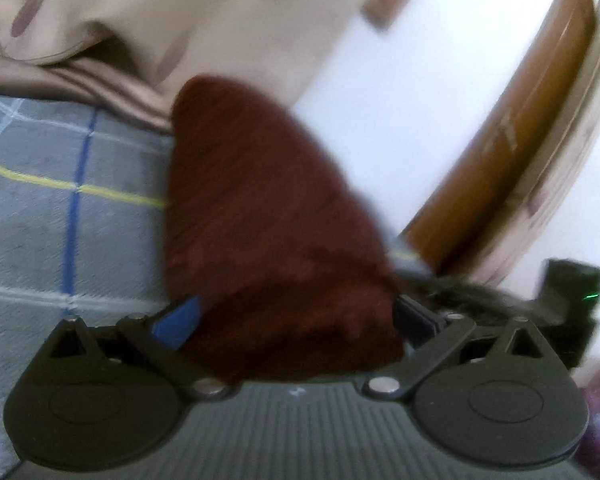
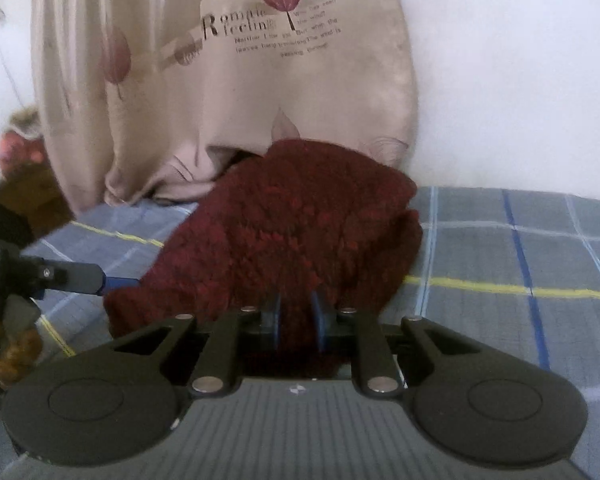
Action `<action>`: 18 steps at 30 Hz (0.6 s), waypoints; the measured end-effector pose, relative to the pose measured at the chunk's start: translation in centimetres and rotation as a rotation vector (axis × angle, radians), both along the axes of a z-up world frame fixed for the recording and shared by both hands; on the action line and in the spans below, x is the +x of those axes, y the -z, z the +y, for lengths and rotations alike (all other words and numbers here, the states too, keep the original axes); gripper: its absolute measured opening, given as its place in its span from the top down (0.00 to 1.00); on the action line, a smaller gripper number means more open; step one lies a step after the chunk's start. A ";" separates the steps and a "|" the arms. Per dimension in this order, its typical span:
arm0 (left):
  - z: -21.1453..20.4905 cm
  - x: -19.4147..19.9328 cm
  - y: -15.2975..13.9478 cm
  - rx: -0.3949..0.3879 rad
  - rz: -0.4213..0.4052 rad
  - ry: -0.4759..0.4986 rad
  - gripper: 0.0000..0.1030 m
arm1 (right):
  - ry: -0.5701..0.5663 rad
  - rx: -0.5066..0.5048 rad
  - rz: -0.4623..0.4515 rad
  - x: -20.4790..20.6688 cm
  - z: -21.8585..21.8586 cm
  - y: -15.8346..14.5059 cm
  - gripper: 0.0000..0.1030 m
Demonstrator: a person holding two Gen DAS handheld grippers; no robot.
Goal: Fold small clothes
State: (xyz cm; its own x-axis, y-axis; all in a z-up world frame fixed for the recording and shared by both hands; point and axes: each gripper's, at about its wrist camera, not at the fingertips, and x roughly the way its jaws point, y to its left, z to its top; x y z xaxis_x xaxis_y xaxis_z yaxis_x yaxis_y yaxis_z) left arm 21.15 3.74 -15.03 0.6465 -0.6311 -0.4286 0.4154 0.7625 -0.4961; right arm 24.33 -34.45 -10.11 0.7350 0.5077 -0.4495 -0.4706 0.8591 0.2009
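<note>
Both tongs grip the dark red chunky-knit woollen garment (image 2: 292, 224), the right tongs (image 2: 298, 322) pinching its near hem and the left tongs (image 1: 296, 320) clamped on a bunched side edge above the grey plaid bed sheet (image 2: 500, 264); soft, light and floppy, it is likely best held at edges or corners.

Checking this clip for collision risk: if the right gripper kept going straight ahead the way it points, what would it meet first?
The right gripper already pinches the dark red knitted garment; beyond its bulk, probably the beige printed curtain, though depth is unclear.
</note>
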 end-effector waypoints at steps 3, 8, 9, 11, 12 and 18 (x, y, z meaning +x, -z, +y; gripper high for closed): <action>0.1 0.5 1.2 0.001 0.057 -0.009 0.00 | 0.084 -0.038 -0.033 -2.4 0.8 0.2 0.76; 1.6 -0.2 1.2 -0.086 0.051 -0.036 0.00 | 0.176 -0.027 0.028 -3.2 1.1 2.0 0.81; 1.9 -0.7 1.0 -0.096 0.042 -0.038 0.00 | 0.183 -0.011 0.045 -2.9 1.0 2.3 0.81; 2.3 -1.3 0.0 -0.099 0.000 -0.038 0.00 | 0.154 -0.007 0.071 -2.5 1.1 2.3 0.80; 2.3 -1.4 -0.7 -0.096 -0.031 -0.042 0.00 | 0.138 -0.032 0.072 -2.5 1.4 1.9 0.80; 3.9 0.2 -3.3 -0.158 -0.033 -0.055 0.00 | 0.111 0.090 0.090 -2.3 -1.0 -0.6 0.53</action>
State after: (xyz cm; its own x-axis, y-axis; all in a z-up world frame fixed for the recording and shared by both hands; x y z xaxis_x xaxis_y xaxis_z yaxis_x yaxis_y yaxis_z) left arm 21.35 7.60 -11.68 0.6941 -0.6520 -0.3051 0.3930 0.6983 -0.5983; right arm 22.01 -35.45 -9.50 0.7477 0.4667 -0.4724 -0.3504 0.8816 0.3163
